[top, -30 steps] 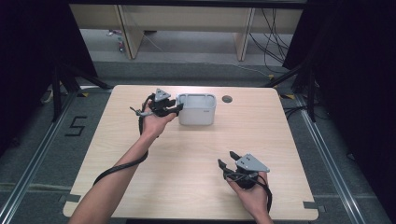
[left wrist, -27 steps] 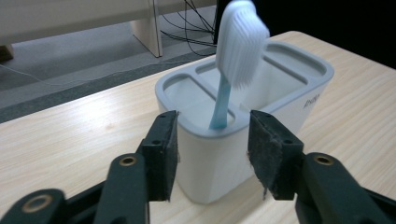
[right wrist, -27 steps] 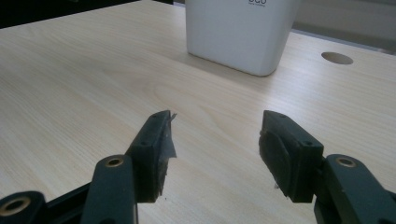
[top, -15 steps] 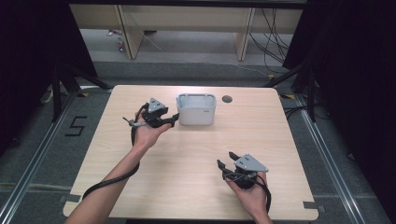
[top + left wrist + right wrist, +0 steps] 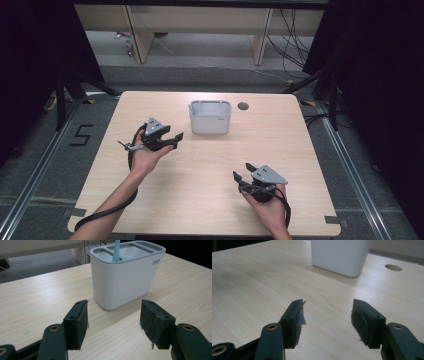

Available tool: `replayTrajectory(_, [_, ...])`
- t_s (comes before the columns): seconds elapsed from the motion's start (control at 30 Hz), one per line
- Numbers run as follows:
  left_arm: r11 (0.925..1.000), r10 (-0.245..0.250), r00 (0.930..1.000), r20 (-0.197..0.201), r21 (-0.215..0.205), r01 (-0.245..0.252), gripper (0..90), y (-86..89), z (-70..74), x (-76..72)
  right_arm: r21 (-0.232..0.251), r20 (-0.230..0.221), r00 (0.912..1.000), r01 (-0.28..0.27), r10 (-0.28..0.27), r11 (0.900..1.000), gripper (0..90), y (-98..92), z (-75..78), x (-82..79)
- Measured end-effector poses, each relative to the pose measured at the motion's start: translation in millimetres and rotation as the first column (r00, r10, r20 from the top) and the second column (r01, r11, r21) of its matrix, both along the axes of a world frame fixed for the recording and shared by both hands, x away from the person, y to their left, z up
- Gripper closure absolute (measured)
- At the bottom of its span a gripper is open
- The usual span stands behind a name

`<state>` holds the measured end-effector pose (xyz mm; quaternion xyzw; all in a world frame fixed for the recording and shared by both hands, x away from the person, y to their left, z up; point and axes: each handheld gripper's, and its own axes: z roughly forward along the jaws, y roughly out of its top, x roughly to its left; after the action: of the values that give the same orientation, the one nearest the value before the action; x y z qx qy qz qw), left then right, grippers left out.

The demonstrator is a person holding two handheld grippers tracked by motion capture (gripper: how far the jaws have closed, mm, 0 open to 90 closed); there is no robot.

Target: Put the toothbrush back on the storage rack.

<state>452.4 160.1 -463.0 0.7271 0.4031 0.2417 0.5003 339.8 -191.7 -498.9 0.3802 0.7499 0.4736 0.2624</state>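
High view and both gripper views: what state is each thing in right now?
Holder: upright on the table, untouched.
Blue stick: standing in one of the holder's compartments, top out of frame.
Left gripper: jaws have just been opening, nothing between them, short of the holder.
Right gripper: open, empty, low over the table.
Table: bare wood, round hole beside the holder.
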Motion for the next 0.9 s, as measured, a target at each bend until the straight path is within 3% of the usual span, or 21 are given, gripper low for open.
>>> replayTrajectory(0.23, [1.0,-0.003,0.9999,0.011,0.001,0.003,38.9,12.3,-8.8,-22.4,0.005,-0.007,1.0,0.006,-0.006,1.0,43.5,-1.3,-0.1,-0.3])
replayTrajectory(0.37, [1.0,-0.007,0.9994,0.035,-0.001,0.007,38.8,20.3,-15.3,-37.4,0.018,-0.018,0.9998,0.005,-0.005,1.0,43.5,-0.4,-1.0,-0.4])
replayTrajectory(0.4, [0.9997,-0.015,0.9983,0.056,0.019,0.014,38.7,24.6,-19.0,-44.9,0.016,-0.023,0.9997,0.007,-0.007,1.0,43.5,-0.4,-0.7,-0.8])
replayTrajectory(0.47, [0.9997,-0.018,0.9977,0.066,0.016,0.017,38.6,26.9,-21.6,-48.7,0.026,-0.015,0.9999,0.005,-0.004,1.0,43.5,0.4,-1.6,-0.1])
replayTrajectory(0.5, [0.9998,-0.017,0.9965,0.081,0.006,0.017,38.6,31.6,-27.0,-56.2,0.008,-0.014,0.9999,0.009,-0.009,1.0,43.5,-1.6,-0.5,-0.7])
replayTrajectory(0.57, [0.9999,-0.011,0.9967,0.08,0.003,0.011,38.3,35.8,-32.1,-63.8,0.018,-0.035,0.9993,0.013,-0.012,1.0,43.5,-0.8,-0.8,-1.5])
replayTrajectory(0.7, [0.9997,0.011,0.9966,0.082,-0.023,-0.01,38.2,43.6,-41.4,-77.1,0.002,-0.01,0.9998,0.014,-0.014,1.0,43.5,-0.7,-1.6,-0.6])
replayTrajectory(0.77, [0.9996,0.021,0.9968,0.077,-0.022,-0.02,38.1,45.2,-43.3,-80.9,0.015,-0.017,0.9998,0.009,-0.009,1.0,43.5,0.3,-1.9,-0.6])
replayTrajectory(0.8, [0.9995,0.007,0.995,0.099,-0.033,-0.004,38.1,46.9,-46.4,-82.4,0.005,-0.009,0.9999,0.012,-0.012,1.0,43.5,-0.2,-1.5,-0.4])
replayTrajectory(0.9, [0.999,0.033,0.9947,0.098,-0.033,-0.029,38.1,49.9,-51.2,-92.1,0.012,-0.027,0.9996,0.006,-0.006,1.0,43.5,0.9,-2.2,-0.8])
